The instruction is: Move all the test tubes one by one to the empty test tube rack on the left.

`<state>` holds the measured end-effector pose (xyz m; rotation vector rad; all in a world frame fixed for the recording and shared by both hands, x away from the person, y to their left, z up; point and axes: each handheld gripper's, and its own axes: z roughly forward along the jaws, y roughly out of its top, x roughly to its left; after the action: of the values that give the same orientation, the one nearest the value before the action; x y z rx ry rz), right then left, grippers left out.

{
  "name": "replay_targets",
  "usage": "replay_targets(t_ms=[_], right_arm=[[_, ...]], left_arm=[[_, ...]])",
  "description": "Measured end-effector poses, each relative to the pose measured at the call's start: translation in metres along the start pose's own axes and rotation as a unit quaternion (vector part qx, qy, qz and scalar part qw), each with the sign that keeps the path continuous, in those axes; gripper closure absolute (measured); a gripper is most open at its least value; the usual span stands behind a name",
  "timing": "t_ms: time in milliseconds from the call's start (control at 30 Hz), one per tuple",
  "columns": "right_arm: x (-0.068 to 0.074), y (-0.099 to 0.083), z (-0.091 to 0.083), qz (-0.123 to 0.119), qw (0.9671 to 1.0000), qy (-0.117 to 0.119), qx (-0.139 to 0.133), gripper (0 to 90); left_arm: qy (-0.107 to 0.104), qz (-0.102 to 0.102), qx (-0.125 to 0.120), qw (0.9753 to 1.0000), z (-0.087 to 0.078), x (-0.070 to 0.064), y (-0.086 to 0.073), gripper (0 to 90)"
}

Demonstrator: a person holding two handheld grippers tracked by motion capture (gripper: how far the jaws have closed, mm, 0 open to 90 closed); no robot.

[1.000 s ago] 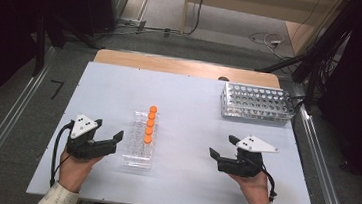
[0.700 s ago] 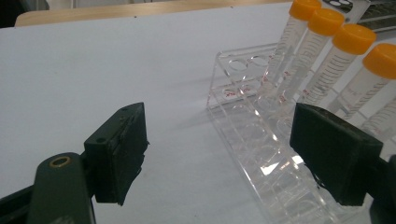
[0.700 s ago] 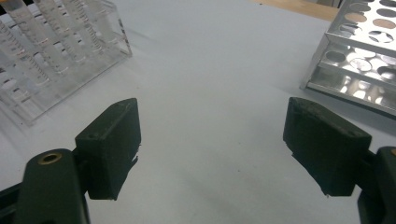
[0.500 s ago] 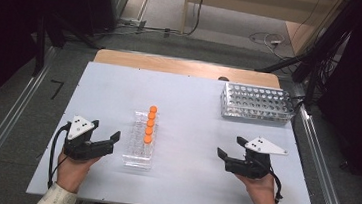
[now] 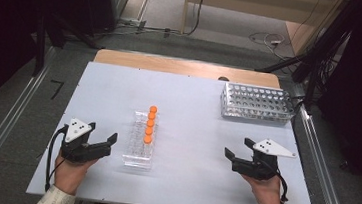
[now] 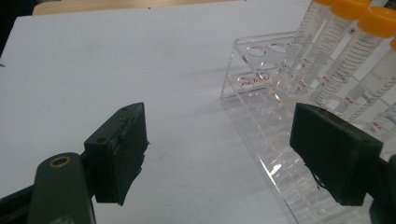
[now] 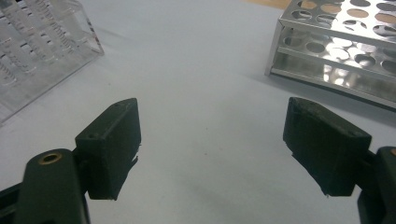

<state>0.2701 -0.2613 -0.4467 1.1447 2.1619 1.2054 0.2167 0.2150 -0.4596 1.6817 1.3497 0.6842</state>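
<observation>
A clear plastic rack (image 5: 140, 146) stands mid-table with several orange-capped tubes (image 5: 150, 123) in a row; the rack (image 6: 275, 140) and tubes (image 6: 359, 51) show close up in the left gripper view. My left gripper (image 5: 101, 133) rests open just left of the rack, nothing between its jaws (image 6: 224, 158). A metal tube rack (image 5: 258, 103) with bare holes sits at the back right, also seen as the metal rack (image 7: 341, 46). My right gripper (image 5: 238, 148) is open at the front right, jaws wide apart (image 7: 210, 149) over bare table.
The white table (image 5: 193, 108) has a wooden strip (image 5: 182, 66) along its far edge. Cables (image 5: 265, 40) lie on the floor beyond. Metal rails (image 5: 6, 125) run along both sides of the table.
Both hands have drawn back slightly toward the table's near edge; the right gripper has shifted a little to the right. Both stay open.
</observation>
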Motion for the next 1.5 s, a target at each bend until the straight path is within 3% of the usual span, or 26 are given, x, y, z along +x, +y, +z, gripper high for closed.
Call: replay_targets(t_ms=[1067,1500], right_arm=[[-0.028,-0.019,-0.018,0.031,0.9983,-0.049,-0.004,17.6],[-0.035,-0.026,-0.029,0.04,0.9973,-0.062,-0.006,17.6]], left_arm=[[0.018,-0.013,0.006,0.9997,-0.008,0.014,-0.009,19.3],[0.016,-0.006,0.003,0.9998,-0.016,0.013,-0.011,19.3]])
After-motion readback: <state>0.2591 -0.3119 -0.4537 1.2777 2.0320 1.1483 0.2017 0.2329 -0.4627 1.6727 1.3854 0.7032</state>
